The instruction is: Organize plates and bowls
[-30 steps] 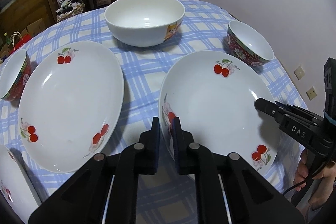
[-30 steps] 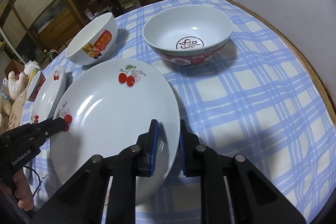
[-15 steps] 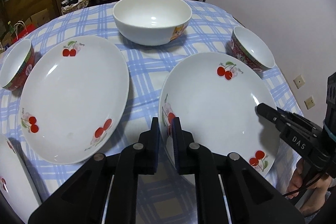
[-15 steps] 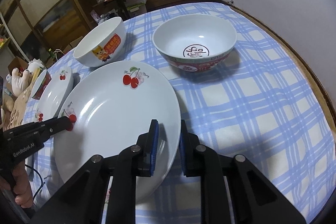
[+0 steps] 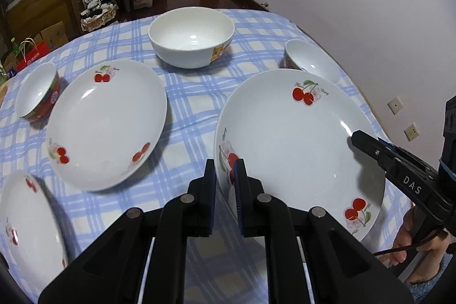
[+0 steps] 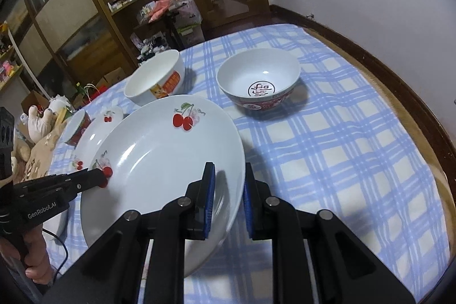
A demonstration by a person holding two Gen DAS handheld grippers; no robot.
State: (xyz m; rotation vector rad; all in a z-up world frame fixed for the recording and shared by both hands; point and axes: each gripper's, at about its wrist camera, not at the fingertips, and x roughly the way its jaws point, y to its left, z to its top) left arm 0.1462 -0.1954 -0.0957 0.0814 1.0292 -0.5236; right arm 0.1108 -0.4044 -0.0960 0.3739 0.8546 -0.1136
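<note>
A white cherry-print plate (image 5: 299,150) hangs a little above the blue checked tablecloth (image 5: 193,104), held by two opposite rims. My left gripper (image 5: 226,173) is shut on its left rim. My right gripper (image 6: 228,178) is shut on the right rim of the same plate (image 6: 165,161), and its fingertips show at the far rim in the left wrist view. A second cherry plate (image 5: 108,121) lies flat to the left, and a third plate (image 5: 25,218) sits at the near left corner.
A large white bowl (image 5: 191,36) stands at the back. A small red-patterned bowl (image 5: 37,93) sits at the left, and another red-patterned bowl (image 6: 259,81) at the right. The wooden table edge (image 6: 421,116) curves close to the wall. Shelves and boxes stand behind.
Both grippers have risen with the cherry plate gripped between them; the plate has come up off the cloth and now overlaps the right red bowl in the left wrist view.
</note>
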